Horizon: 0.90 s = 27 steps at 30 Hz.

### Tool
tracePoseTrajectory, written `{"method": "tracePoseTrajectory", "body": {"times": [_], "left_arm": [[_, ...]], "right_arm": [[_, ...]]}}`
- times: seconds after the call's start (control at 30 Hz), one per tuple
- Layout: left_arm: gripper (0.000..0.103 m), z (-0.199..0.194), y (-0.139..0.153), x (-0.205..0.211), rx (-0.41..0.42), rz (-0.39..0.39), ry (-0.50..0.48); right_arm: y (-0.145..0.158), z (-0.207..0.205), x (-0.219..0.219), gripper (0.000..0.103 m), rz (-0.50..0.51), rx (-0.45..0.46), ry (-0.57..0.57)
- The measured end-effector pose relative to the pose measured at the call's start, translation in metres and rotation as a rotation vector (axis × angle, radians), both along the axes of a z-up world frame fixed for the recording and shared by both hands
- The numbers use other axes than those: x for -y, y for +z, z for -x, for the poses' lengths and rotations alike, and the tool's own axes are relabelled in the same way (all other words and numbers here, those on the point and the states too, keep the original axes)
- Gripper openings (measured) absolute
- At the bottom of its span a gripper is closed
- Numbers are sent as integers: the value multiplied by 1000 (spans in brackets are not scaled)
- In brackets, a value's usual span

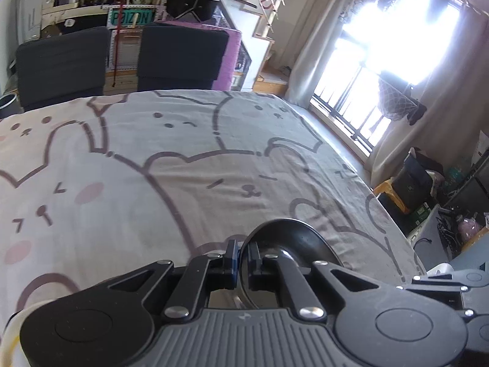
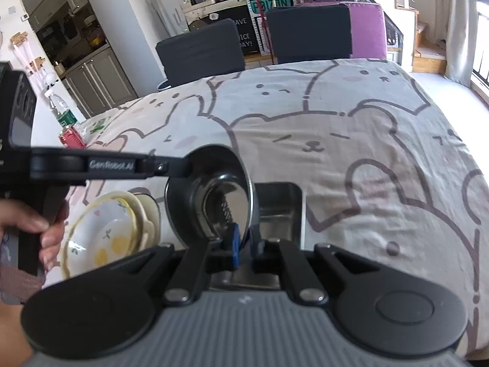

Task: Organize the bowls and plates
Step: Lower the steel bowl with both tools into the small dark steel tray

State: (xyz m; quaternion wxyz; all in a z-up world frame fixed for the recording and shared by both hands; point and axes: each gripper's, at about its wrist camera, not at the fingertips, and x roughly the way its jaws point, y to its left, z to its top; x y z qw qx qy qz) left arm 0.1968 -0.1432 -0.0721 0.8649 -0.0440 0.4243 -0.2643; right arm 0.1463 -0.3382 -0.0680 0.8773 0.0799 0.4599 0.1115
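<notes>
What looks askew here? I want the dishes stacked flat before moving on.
The steel bowl is tipped on edge, both grippers pinching its rim above a steel tray. The flowered plates beside it lean unevenly. Nothing looks spilled or broken.

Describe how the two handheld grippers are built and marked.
Both are black linkage frames with silver rivets on a ribbed grey base. The right gripper has blue finger pads. The left gripper bears white "GenRobot.AI" lettering on its side, and a cream cable trails beside its body.
</notes>
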Motion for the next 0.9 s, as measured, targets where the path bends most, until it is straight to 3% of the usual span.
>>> {"method": "tracePoseTrajectory", "body": {"times": [0.23,0.9], "left_arm": [[8,-5,-17,24,-15,-37,-50],[9,-20,-49,33,-63,-131,-97]], "right_arm": [[-14,-1,12,10,-4,-70,-29],[-47,-20,1,13,71,-187,27]]}}
